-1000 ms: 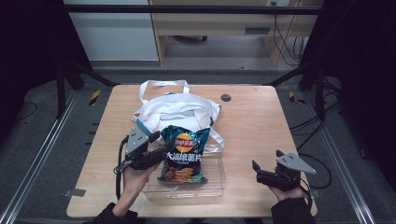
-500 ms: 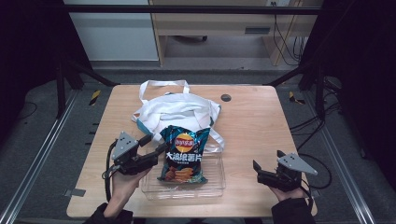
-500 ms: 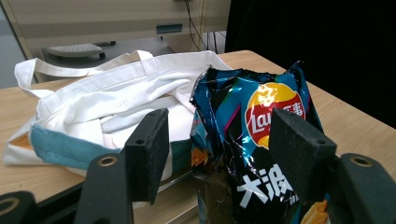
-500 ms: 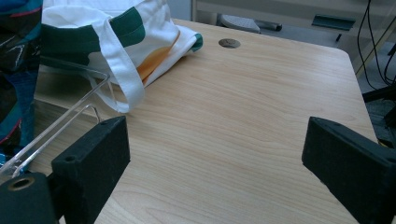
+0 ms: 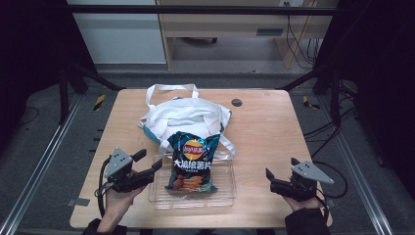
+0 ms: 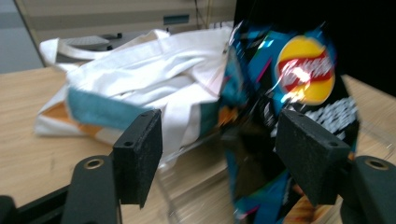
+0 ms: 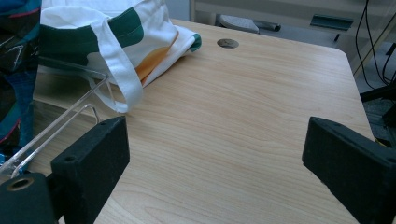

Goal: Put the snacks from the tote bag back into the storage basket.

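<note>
A blue chip bag [image 5: 192, 161] with a yellow and red logo stands tilted in a clear plastic tray [image 5: 226, 197], its top leaning on a white tote bag [image 5: 186, 115]. My left gripper [image 5: 149, 160] is at the tray's left edge and points at the bag. Its jaws have just been opening, and no pad touches anything. In the left gripper view the chip bag [image 6: 299, 74] and tote bag [image 6: 140, 79] lie just beyond the left gripper [image 6: 224, 144]. My right gripper [image 5: 281, 169] rests open near the table's front right. The right gripper [image 7: 215, 154] has bare wood between its jaws.
The wooden table [image 5: 274, 127] has a round cable hole [image 5: 237, 102] at the back. A tote strap [image 7: 116, 70] loops onto the wood beside the tray's rim [image 7: 60, 123]. Dark stands and cables flank the table.
My left gripper has drawn back to the left, away from the chip bag, and its jaws stand wider. The bag stays leaning in the tray. The right gripper has not moved.
</note>
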Demonstrator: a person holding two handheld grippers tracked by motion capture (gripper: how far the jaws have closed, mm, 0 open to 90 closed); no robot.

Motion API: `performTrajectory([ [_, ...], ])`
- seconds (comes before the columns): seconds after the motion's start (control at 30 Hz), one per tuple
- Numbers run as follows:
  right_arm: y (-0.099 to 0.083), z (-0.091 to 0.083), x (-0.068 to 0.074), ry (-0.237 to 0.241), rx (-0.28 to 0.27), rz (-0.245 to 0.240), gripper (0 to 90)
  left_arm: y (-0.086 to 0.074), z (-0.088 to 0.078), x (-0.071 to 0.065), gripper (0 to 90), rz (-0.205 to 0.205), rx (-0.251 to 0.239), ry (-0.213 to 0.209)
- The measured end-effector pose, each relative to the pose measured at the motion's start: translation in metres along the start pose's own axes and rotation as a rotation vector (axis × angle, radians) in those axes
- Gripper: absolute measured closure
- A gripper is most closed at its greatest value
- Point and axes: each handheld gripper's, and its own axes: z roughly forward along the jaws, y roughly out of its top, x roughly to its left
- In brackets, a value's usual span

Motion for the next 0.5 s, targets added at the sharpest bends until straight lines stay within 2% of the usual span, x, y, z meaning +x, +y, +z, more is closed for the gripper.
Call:
performTrajectory([
  [0.2, 0.000, 0.000, 0.000, -0.001, 0.003, -0.004, 7.7, -0.023, -0.001, 0.010, 31.1, 0.020, 0.026, 0.046],
  [0.33, 0.000, 0.000, 0.000, -0.001, 0.004, -0.001, 7.7, -0.033, -0.001, 0.018, 31.1, 0.014, 0.036, 0.081],
  [0.5, -0.001, 0.001, 0.000, -0.003, 0.008, -0.003, 7.7, -0.040, 0.000, 0.035, 31.1, 0.000, 0.043, 0.138],
])
